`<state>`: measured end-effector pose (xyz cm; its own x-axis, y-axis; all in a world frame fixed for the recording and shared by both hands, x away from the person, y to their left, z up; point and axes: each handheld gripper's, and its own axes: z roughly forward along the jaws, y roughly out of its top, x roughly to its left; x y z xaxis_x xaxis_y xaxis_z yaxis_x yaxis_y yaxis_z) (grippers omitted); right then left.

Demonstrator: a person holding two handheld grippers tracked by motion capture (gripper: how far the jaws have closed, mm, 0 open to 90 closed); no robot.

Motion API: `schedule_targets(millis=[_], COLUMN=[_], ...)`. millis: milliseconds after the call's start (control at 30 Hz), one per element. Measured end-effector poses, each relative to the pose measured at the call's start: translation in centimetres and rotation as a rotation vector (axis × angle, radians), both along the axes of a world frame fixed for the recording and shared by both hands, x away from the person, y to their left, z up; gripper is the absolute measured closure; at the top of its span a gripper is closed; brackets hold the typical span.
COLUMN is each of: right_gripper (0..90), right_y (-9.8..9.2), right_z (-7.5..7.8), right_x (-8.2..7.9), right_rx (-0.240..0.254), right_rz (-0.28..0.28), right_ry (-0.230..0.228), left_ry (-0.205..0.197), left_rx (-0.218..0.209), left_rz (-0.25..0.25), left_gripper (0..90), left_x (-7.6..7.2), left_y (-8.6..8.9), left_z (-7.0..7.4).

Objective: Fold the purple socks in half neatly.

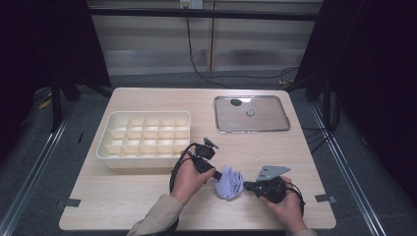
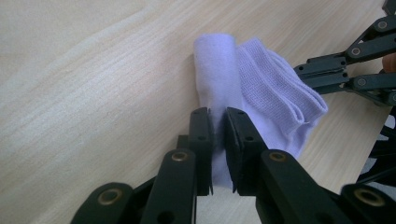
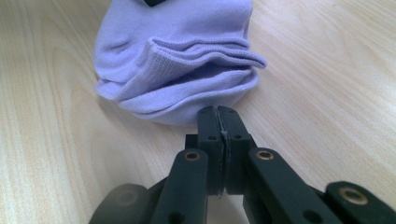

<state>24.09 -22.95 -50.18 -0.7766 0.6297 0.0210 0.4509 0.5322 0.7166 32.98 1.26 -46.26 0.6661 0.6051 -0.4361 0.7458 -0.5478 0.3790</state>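
The left gripper (image 2: 218, 122) has its jaws pinched on a fold of the lilac sock (image 2: 254, 88), with a thin strip of cloth squeezed between the pads and the rest of the rolled bundle lying just ahead of its tips on the wooden table (image 2: 84, 79). The right gripper (image 3: 219, 116) has its jaws pressed flat together with nothing between them, its tips just short of the sock's cuff end, which bulges right in front of them; whether they touch the cloth cannot be told.
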Motion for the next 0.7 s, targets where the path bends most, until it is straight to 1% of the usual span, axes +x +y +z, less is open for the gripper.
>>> schedule_targets(millis=[200,333,433,600,700], right_gripper=[89.0,88.9,88.6,88.4,88.4], right_y=[0.03,0.03,0.04,0.1,0.07], right_z=[0.0,0.01,0.04,0.1,0.13], right_x=[0.0,0.01,-0.01,-0.14,-0.15], right_rx=[0.002,-0.002,-0.006,-0.01,-0.012], right_rz=[0.001,0.0,0.001,-0.002,-0.001], right_ry=[0.002,0.0,0.0,0.003,0.002], left_ry=[0.019,0.015,0.017,0.026,0.035], left_rx=[-0.011,-0.018,-0.013,-0.01,-0.019], left_rz=[0.007,0.004,0.011,0.001,0.014], left_gripper=[82.3,83.3,84.3,85.5,85.7], left_x=[0.01,-0.01,-0.02,-0.03,-0.1], left_y=[0.03,-0.04,-0.06,-0.02,0.0], left_z=[0.02,0.01,-0.02,0.14,0.31])
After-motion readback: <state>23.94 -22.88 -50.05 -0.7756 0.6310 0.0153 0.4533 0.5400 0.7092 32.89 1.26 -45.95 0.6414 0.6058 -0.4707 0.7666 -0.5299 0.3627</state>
